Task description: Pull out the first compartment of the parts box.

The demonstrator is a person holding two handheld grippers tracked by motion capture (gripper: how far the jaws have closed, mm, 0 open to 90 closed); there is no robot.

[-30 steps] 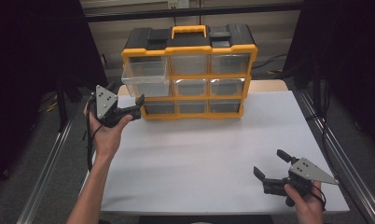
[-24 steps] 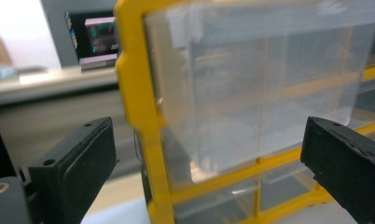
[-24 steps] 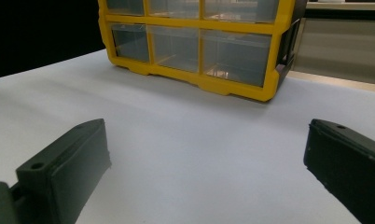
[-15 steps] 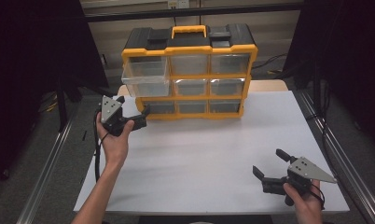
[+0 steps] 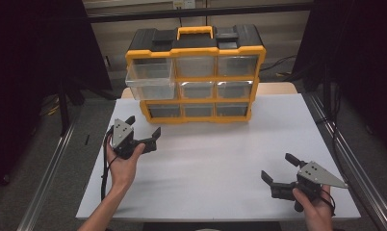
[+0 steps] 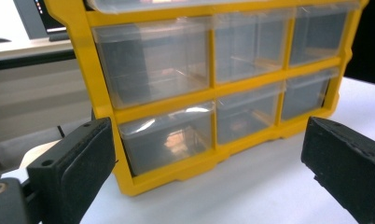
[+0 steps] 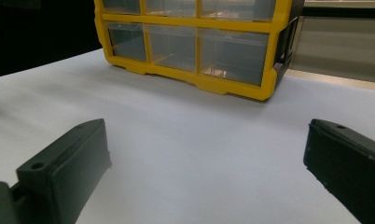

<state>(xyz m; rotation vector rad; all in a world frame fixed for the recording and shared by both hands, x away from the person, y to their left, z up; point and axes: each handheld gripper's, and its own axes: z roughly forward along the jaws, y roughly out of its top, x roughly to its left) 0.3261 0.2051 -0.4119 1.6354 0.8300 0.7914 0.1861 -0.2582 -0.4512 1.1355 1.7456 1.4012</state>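
At the worktop's (image 5: 215,159) far edge stands a yellow-framed drawer organizer (image 5: 196,79), black top, yellow handle, three by three clear plastic drawers. Top-left drawer (image 5: 150,81) sticks out forward, rest flush. Worktop flat, white, matte. Left gripper (image 5: 144,132) near the left edge, just in front of the organizer's bottom-left corner, black blocky jaws spread wide, nothing between them; its view looks onto the lower drawers (image 6: 167,137), glossy, translucent. Right gripper (image 5: 280,171) near the front-right corner, well apart from the organizer, jaws wide open, empty, grey triangular plate on top.
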